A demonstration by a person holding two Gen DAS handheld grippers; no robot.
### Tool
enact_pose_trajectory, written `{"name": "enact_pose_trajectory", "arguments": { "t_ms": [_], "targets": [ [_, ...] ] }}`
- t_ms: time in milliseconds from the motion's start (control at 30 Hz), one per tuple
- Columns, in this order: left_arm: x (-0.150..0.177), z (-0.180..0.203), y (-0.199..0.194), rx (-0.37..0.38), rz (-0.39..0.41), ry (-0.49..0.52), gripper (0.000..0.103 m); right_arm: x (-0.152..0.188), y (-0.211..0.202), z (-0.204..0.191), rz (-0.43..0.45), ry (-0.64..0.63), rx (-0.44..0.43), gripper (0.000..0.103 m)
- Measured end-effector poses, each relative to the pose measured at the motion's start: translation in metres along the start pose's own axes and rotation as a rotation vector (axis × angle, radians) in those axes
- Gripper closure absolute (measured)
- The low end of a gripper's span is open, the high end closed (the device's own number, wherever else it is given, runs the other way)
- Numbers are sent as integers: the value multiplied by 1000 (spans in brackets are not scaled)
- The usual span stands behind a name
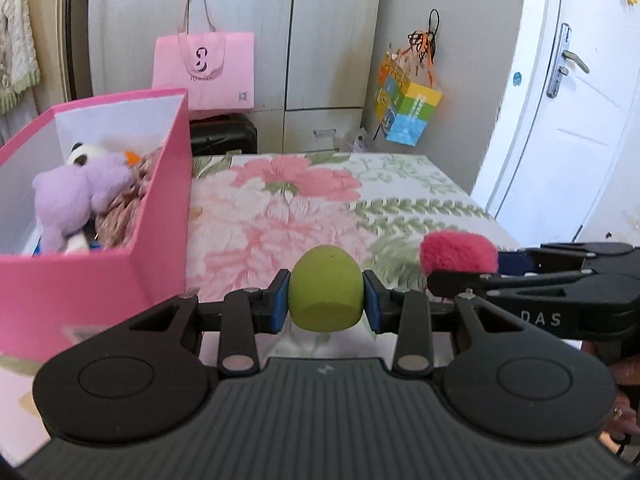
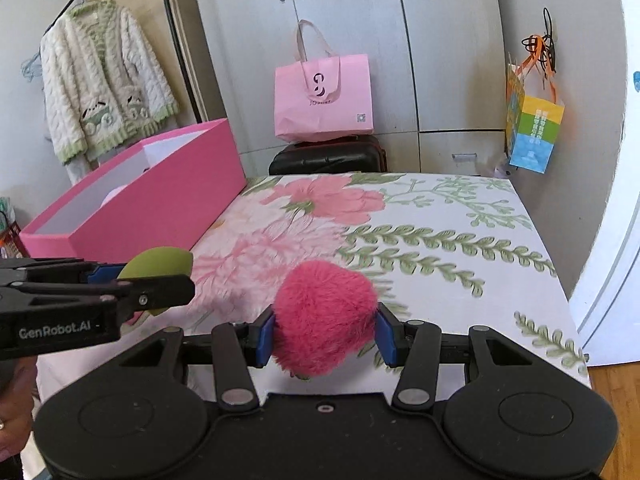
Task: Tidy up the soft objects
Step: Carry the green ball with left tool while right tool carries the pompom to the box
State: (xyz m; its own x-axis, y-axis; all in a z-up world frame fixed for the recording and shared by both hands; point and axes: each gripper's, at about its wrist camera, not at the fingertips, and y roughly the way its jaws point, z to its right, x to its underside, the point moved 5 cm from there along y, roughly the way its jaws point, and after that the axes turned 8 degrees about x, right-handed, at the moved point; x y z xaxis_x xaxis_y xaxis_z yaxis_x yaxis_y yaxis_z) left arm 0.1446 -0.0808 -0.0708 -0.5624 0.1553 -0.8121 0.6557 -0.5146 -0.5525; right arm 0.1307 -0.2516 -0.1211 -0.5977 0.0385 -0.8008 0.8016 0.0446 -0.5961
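My left gripper [image 1: 326, 300] is shut on a green egg-shaped sponge [image 1: 326, 288], held above the floral bed [image 1: 304, 208]. To its left stands an open pink box [image 1: 160, 184] holding a purple plush toy [image 1: 76, 196] and other soft toys. My right gripper [image 2: 326, 330] is shut on a fluffy pink pom-pom [image 2: 324, 316] over the bed. In the right wrist view the left gripper [image 2: 160, 276] with the green sponge [image 2: 160, 264] hangs at the left, close to the pink box [image 2: 160, 196]. The pink pom-pom [image 1: 458, 252] shows at the right of the left wrist view.
A pink tote bag [image 2: 324, 96] sits on a black suitcase [image 2: 328, 158] beyond the bed, before grey wardrobes. A colourful paper bag [image 2: 534, 128] hangs at the right. A white door [image 1: 560, 120] stands right of the bed; a fluffy cardigan [image 2: 104, 80] hangs left.
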Motion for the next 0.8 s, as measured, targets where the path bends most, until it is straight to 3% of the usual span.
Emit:
{"name": "enact_pose_trajectory", "arguments": {
  "t_ms": [300,500,600,800],
  "targets": [
    [21,-31,-44,19,-20,-15,67,15,-29,-40,-36,-103,-20,49],
    [24,-56,-81,6,-42,-28,66,17,-49,-79,-25,-196,-99,49],
    [24,-68,-100,-39,-39,-10,66,14,-58,-99,-10,-238,-142,49],
    [17,-94,-133,-50,-7,-52,66,7,-72,-138,4,-318,-284,49]
  ]
}}
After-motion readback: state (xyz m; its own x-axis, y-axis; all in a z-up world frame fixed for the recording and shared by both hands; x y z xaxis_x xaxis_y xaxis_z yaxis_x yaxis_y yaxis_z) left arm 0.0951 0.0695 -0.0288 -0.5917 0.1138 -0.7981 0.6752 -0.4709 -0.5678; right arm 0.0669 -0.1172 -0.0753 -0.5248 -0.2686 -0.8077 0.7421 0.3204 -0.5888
